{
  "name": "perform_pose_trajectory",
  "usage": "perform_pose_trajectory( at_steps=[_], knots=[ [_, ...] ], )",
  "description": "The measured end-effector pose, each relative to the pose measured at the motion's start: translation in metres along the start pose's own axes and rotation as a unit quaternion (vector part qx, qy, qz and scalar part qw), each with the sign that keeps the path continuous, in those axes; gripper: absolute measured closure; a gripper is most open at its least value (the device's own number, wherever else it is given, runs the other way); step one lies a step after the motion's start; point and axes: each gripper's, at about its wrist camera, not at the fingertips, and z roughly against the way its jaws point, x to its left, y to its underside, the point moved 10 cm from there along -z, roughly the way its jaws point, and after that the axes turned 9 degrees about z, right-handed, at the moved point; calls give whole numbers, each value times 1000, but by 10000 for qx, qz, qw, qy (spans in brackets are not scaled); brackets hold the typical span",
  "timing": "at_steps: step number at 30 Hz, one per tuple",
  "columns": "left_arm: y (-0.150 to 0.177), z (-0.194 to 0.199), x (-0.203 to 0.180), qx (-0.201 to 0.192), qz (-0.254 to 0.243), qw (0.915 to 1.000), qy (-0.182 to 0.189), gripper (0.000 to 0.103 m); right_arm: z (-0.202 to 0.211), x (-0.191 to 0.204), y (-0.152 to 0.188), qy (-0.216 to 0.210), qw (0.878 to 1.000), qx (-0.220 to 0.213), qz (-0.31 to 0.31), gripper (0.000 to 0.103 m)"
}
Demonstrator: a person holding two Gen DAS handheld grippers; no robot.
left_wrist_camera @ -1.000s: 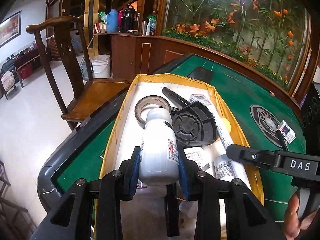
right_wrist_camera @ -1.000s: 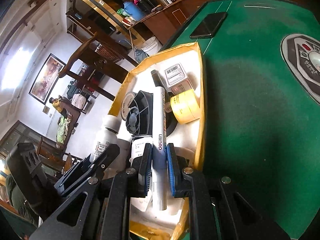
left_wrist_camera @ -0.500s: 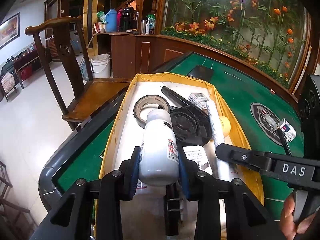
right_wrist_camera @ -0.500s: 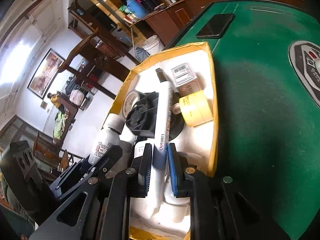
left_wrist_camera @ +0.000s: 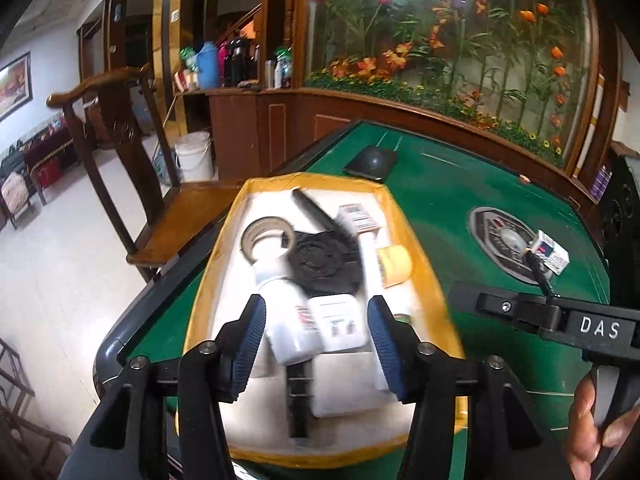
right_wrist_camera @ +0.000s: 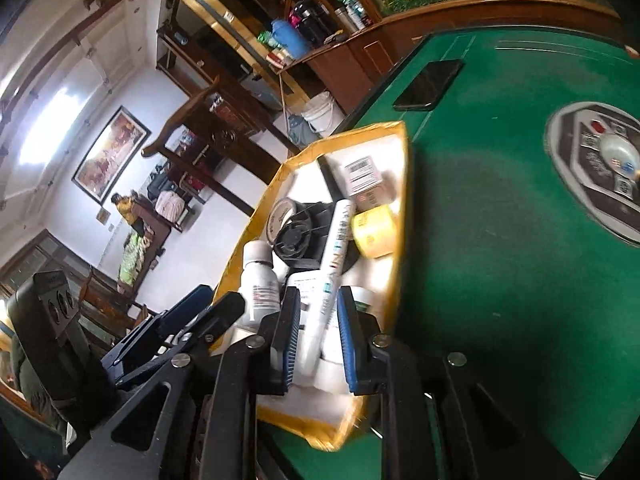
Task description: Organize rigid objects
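While the yellow-rimmed tray [left_wrist_camera: 404,216] is sitting on the green table [left_wrist_camera: 460,184], it is crowding together a tape roll [left_wrist_camera: 267,233], a black fan [left_wrist_camera: 320,260], a small barcoded box [left_wrist_camera: 357,218] and a yellow roll [left_wrist_camera: 394,266]. A dark phone [left_wrist_camera: 370,162] is lying on the felt beyond the tray, and a small white packet [left_wrist_camera: 554,252] is resting by the table's round centre panel [left_wrist_camera: 504,240]. A wooden chair [left_wrist_camera: 132,184] is standing beside the table.

The left claw [left_wrist_camera: 316,340] is now gaping wide, its blue pads apart; half a second ago it was clamping the white bottle [left_wrist_camera: 286,312], which is now lying free in the tray, leaning across a white labelled container [left_wrist_camera: 338,320] just beside it. The right claw [right_wrist_camera: 318,338] has likewise spread its pads, having been shut on the white marker [right_wrist_camera: 334,264] a moment earlier; the marker is now lying loose between them, slanting over the fan and the other items in the tray [right_wrist_camera: 402,216].
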Motion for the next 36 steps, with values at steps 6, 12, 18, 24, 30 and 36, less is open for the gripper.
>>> perform_pose_trajectory(
  at_steps=[6,12,18,24,30,36],
  knots=[
    [6,17,-43,6,-316,9993,222,41,58,-52,3,208,9986,-427,-253,79],
    [23,8,-121,662,-510,9919,957,41,140,-153,2,875,9876,-1043,-783,76],
    [41,-32,-231,1432,-802,9770,1364,41,208,-238,5,1805,9609,-1678,-1259,76],
    [61,-88,-295,1943,-926,9709,1047,41,226,-250,5,1524,9529,-1999,-1696,76],
    [70,-117,-311,1882,-1274,9721,583,45,230,-250,11,1374,9513,-2047,-1850,76],
    [80,-117,-303,1843,-1473,9694,673,88,228,-254,11,1385,9528,-1965,-1853,76]
  ],
)
